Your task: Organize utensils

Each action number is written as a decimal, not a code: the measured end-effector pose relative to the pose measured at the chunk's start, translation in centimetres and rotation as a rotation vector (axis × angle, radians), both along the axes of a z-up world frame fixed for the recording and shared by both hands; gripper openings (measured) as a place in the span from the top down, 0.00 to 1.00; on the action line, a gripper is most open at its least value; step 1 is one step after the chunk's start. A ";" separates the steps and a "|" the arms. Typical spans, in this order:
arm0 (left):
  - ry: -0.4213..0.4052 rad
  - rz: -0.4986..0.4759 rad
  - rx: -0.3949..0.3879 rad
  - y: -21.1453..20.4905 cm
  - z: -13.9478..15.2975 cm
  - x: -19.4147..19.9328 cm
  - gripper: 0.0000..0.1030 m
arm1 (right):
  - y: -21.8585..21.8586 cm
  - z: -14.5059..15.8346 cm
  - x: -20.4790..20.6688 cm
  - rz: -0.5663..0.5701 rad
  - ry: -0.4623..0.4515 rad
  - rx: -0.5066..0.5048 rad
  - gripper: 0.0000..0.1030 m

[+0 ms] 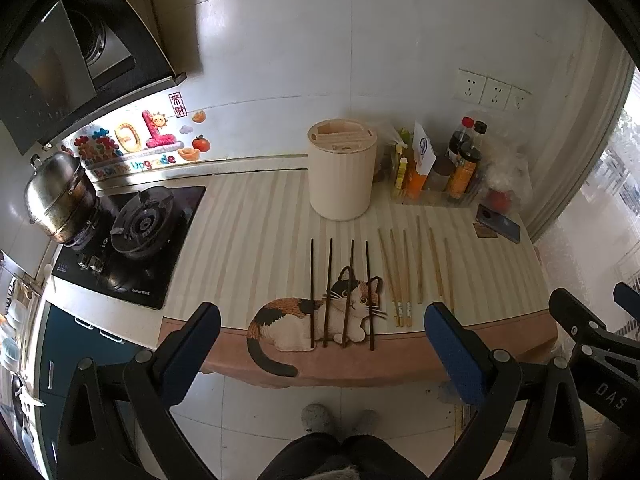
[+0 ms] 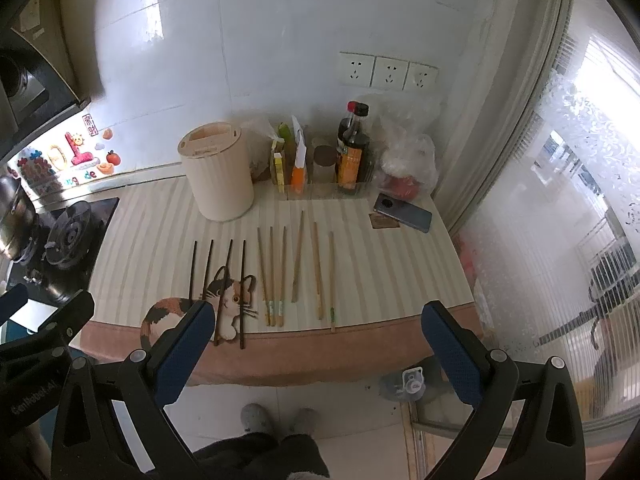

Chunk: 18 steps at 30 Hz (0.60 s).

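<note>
chopsticks lie in two groups on the striped mat that covers the table [image 1: 248, 216]: four dark chopsticks [image 1: 340, 292] across the cat print [image 1: 320, 316], and six pale bamboo chopsticks [image 1: 416, 268] just to their right. every stick runs roughly the same way — its long axis goes from the near table edge back toward the wall, so each one lies lengthwise along the line the fingers point, not across it. the cream holder [image 1: 342, 168] stands upright behind them, nearer the wall, its slotted top facing up, well apart from the far tips of the sticks.

both tools hang short of the table's near edge, tilted down at the sticks, touching nothing. the left gripper [image 1: 320, 354] has its fingers spread as wide as they go, nothing between them — in its view the dark group sits right between the two blue pads. the right gripper [image 2: 316, 350] is likewise wide open and empty, and in its view the pale group [image 2: 296, 272] lies between its pads, the dark ones [image 2: 218, 288] off by its left finger.

so, as a judgement, the left hand is the nearer one for the dark sticks and the right for the pale. since the sticks lie along the approach, the fingers already span them crosswise — pinching one stick calls for coming down over its near end, while turning the wrist would only line the fingers up with it.
</note>
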State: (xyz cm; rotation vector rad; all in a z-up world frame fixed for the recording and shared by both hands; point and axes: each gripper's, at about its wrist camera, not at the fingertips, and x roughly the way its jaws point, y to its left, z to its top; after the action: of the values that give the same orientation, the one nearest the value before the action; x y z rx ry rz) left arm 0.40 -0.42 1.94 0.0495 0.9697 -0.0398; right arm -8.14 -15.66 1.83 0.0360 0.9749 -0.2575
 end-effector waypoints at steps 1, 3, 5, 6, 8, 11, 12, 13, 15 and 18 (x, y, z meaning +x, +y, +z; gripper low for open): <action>-0.002 0.000 0.000 0.0 0.0 -0.1 0.00 | 0.0 0.2 -0.1 -0.001 -0.003 0.001 0.00; -0.004 0.000 0.001 0.0 0.1 -0.1 0.00 | 0.1 0.2 -0.3 -0.002 -0.007 -0.001 0.00; -0.004 0.000 0.001 0.0 0.2 0.0 0.00 | 0.1 0.3 -0.5 -0.003 -0.010 -0.004 0.00; -0.006 0.001 0.001 0.0 0.3 0.0 0.00 | 0.1 0.3 -0.5 -0.004 -0.010 -0.003 0.00; -0.007 0.001 0.000 0.0 0.3 0.0 0.00 | 0.0 0.3 -0.7 -0.003 -0.012 -0.002 0.00; -0.008 0.000 -0.001 0.1 0.3 -0.1 0.00 | 0.0 0.4 -0.7 -0.002 -0.013 -0.001 0.00; -0.008 0.000 -0.001 0.1 0.3 -0.1 0.00 | 0.0 0.5 -0.7 -0.002 -0.014 -0.001 0.00; -0.009 0.000 -0.001 0.1 0.3 -0.1 0.00 | 0.0 0.5 -0.8 0.000 -0.016 -0.002 0.00; -0.011 0.000 -0.002 0.2 0.2 -0.3 0.00 | 0.1 0.7 -0.9 0.001 -0.020 -0.003 0.00; -0.011 -0.001 -0.002 0.3 0.1 -0.4 0.00 | 0.1 0.8 -1.0 0.004 -0.025 -0.006 0.00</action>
State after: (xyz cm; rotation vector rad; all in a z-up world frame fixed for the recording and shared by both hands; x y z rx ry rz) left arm 0.01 -0.13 2.08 0.0482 0.9582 -0.0415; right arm -9.17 -15.51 2.63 0.0316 0.9496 -0.2561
